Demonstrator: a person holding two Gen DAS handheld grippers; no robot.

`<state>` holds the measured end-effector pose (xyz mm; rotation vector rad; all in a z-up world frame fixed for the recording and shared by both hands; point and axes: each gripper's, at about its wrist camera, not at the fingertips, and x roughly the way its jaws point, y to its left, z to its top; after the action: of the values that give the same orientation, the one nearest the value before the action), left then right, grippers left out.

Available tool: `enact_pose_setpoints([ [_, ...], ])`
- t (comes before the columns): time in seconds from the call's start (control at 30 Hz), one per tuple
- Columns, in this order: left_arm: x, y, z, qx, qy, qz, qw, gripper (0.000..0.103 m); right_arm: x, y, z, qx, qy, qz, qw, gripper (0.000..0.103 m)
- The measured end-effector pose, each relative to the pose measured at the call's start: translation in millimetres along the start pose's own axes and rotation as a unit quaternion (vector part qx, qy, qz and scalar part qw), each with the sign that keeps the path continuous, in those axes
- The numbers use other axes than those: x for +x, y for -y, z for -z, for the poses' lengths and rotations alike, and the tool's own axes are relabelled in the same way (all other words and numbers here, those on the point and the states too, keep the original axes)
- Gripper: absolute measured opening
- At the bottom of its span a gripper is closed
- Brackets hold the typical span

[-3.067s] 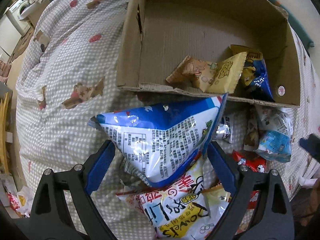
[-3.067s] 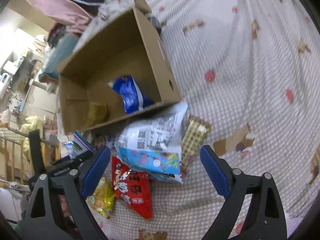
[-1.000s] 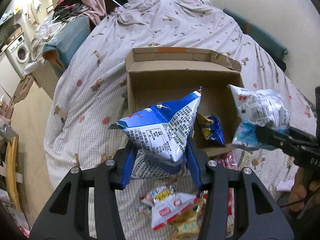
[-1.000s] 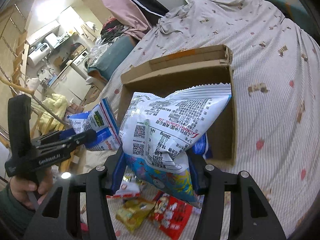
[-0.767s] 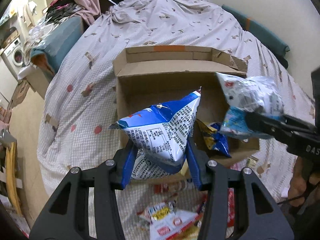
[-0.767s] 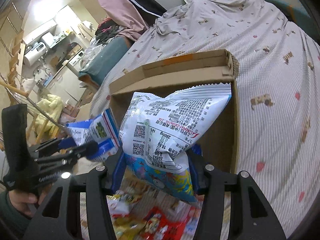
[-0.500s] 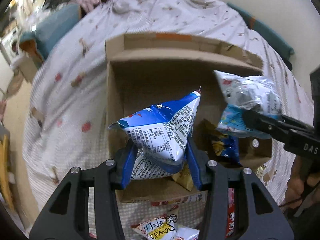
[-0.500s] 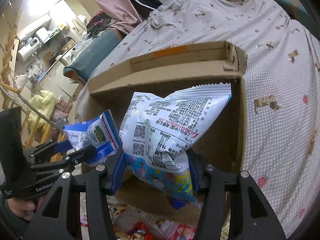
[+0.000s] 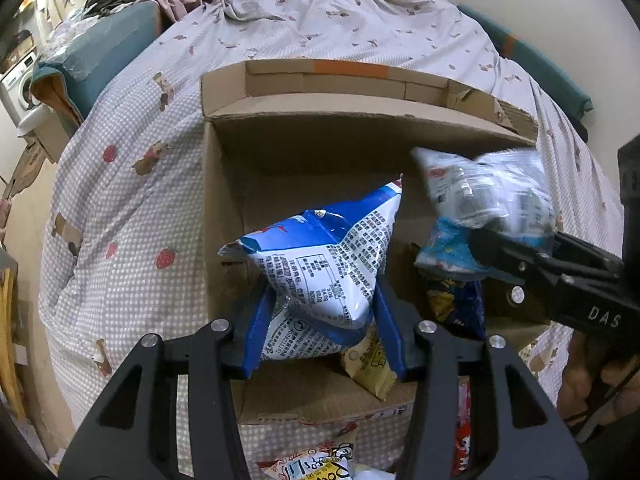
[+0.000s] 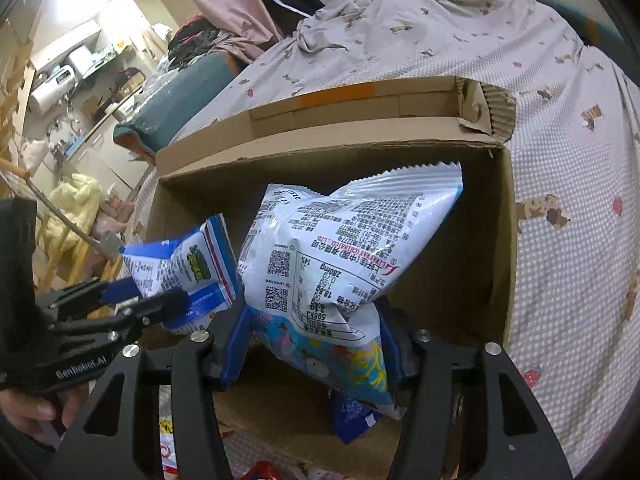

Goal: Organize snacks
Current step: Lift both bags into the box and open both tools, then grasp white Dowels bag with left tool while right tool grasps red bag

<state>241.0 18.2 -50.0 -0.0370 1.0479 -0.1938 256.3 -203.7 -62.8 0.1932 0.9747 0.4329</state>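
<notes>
Both tongs are carrying a bag apiece: left tongs (image 9: 320,332) clenched on the blue-and-white chip bag (image 9: 316,268), right tongs (image 10: 312,344) clenched on the white-and-blue snack bag (image 10: 340,264). Vs. approx. 3 s ago, when both bags were lying on the bed by the box's near wall w/ tongs spread around them, they're now hanging above the open cardboard box (image 9: 224,184), over its near half. Box is sitting mid-bed, already holding a yellow packet (image 9: 370,368) & a dark blue packet (image 9: 456,304). Loose snacks (image 9: 316,468) are waiting at the bed's near edge. Probably next: lower, release both inside.
</notes>
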Motion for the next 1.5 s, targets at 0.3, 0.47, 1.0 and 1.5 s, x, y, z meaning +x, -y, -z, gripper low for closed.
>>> enact_pose_setpoints([
  [0.3, -4.5, -2.9, -1.3, -0.013, -0.002, 0.008, 0.9999, 0.079, -19.0, 14.4, -2.8, 0.033, 0.040, 0.001, 0.999, 0.090],
  [0.47, -6.6, -4.1, 0.0, -0.019, -0.002, 0.013, 0.9997, 0.084, -17.0, 13.9, -1.6, 0.033, 0.031, -0.001, 0.999, 0.090],
  [1.0, -17.1, -1.2, 4.0, -0.014, 0.013, 0.007, 0.9998, 0.084, -23.8, 7.3, -2.4, 0.019, 0.033, 0.002, 0.999, 0.090],
  [1.5, -42.6, -4.7, 29.0, -0.009, 0.001, -0.004, 0.9999, 0.084, -61.5, 8.8, 35.1, 0.069, 0.018, -0.024, 0.997, 0.090],
])
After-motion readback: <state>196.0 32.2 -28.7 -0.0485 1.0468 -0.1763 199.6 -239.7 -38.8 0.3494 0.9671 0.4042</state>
